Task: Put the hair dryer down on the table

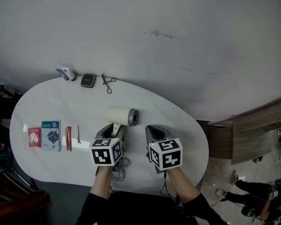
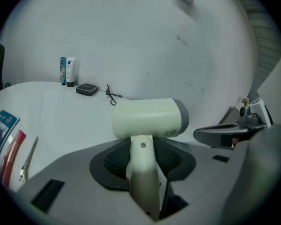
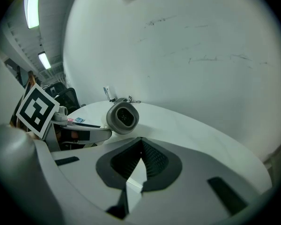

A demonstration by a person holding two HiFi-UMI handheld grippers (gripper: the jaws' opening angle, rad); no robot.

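Observation:
A cream hair dryer with a grey nozzle end is held by its handle in my left gripper, over the front middle of the white oval table. In the left gripper view the hair dryer has its barrel lying crosswise and its handle running down between the jaws of the left gripper. My right gripper hovers just to the right, apart from it, shut with nothing in it. The right gripper view looks past the right gripper into the dryer's round grey end.
At the table's far edge stand a small tube, a black compact and an eyelash curler. On the left lie two packets, a red tube and tweezers. The dryer's cord coils at the front edge. A wooden cabinet stands to the right.

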